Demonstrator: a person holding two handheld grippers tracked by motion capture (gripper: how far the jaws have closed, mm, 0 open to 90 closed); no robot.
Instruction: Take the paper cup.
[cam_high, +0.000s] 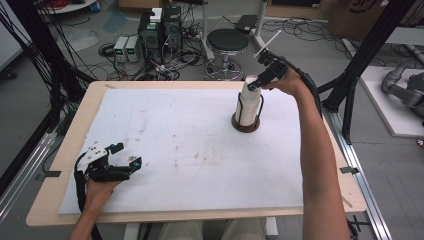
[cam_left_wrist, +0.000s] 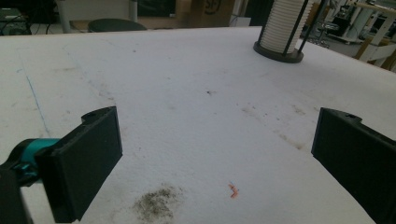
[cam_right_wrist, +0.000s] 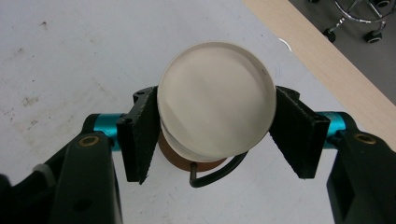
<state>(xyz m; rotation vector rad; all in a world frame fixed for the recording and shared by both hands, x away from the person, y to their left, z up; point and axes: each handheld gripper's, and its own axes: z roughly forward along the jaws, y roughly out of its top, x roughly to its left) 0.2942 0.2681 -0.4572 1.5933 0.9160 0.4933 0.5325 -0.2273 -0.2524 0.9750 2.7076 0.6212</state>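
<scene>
Cup stack (cam_high: 249, 102) stood upright in its holder (cam_high: 245, 125); we clamped the right gripper (cam_right_wrist: 215, 133) across its top cup (cam_right_wrist: 215, 100) from above.

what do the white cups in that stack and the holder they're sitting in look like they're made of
Cups: probably thin plastic or paper, matte white, with fine ridges where the rims nest; the top one looks faintly translucent, which suggests plastic. Holder: its round base looks like dark brown wood or plastic, and its thin black uprights look like bent metal wire. The right gripper is shut on the top cup.
</scene>
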